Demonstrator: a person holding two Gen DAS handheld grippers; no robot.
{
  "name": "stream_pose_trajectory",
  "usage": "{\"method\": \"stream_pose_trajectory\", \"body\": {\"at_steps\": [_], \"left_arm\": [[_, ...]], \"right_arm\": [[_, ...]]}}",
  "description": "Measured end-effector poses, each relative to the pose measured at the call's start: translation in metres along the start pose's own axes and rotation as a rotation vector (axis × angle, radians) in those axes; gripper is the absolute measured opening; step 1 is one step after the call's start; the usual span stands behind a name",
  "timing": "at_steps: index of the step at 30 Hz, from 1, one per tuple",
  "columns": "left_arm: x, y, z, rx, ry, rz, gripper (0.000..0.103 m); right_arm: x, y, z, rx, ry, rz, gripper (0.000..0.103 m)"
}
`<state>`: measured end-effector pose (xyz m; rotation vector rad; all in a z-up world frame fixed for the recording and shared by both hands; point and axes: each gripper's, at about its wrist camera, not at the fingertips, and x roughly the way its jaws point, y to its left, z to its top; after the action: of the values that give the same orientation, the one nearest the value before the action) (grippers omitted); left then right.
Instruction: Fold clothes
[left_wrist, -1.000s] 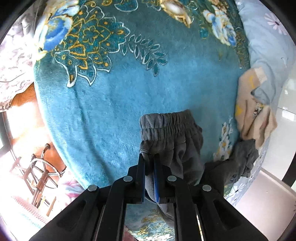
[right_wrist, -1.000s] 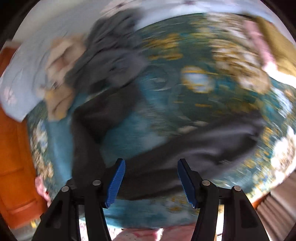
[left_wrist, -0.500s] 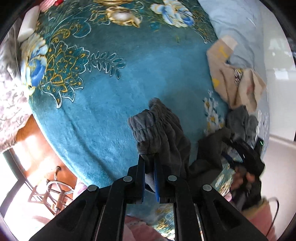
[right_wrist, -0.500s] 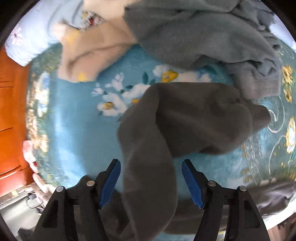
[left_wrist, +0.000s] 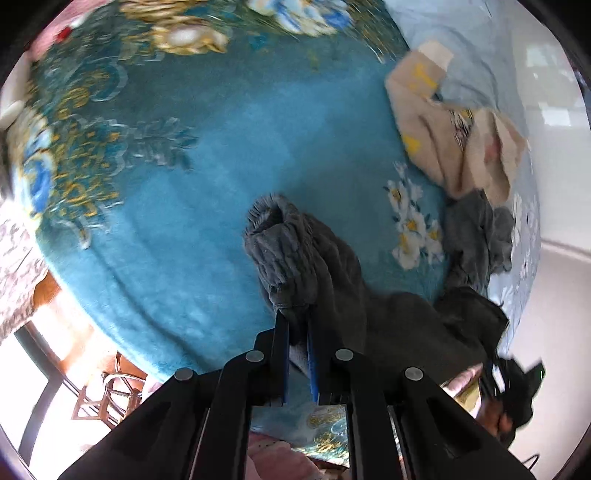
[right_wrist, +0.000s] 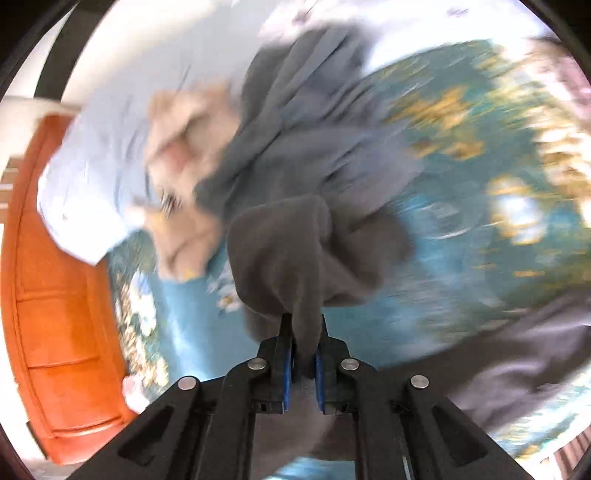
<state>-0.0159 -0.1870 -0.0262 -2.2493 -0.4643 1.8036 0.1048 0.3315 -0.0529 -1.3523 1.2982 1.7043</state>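
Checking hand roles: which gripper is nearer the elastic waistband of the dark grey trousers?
Left. The left gripper pinches fabric right beside the elastic waistband; the right gripper clamps the dark grey trousers at a far end.

Daylight, bright. Left wrist view: glare blows out the window corner at lower left; blanket (left_wrist: 207, 206) sharp centrally, smeared toward the fisheye rim. Right wrist view: heavy motion blur throughout, black vignette corners.
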Motion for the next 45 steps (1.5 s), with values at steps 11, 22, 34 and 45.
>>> {"method": "stream_pose_trajectory", "body": {"at_steps": [11,22,34,45], "left_arm": [[0.024,-0.035,0.041,-0.02,0.057,-0.019,0.008],[-0.018,-0.082,0.108,-0.064,-0.135,-0.227,0.036],[0.147,0.047,0.05,-0.454,0.158,-0.198,0.056],[0.147,0.0,0.057,-0.281,0.074,-0.19,0.026]], "right_arm": [[-0.05,-0.052,-0.012,0.136,-0.012,-0.062,0.01],[-0.095,0.066,0.082,0.013,-0.286,0.087,0.059],[-0.03,-0.098,-0.064,0.504,0.154,-0.247,0.059],[-0.106,-0.078,-0.057,0.407,-0.042,-0.247,0.06]]}}
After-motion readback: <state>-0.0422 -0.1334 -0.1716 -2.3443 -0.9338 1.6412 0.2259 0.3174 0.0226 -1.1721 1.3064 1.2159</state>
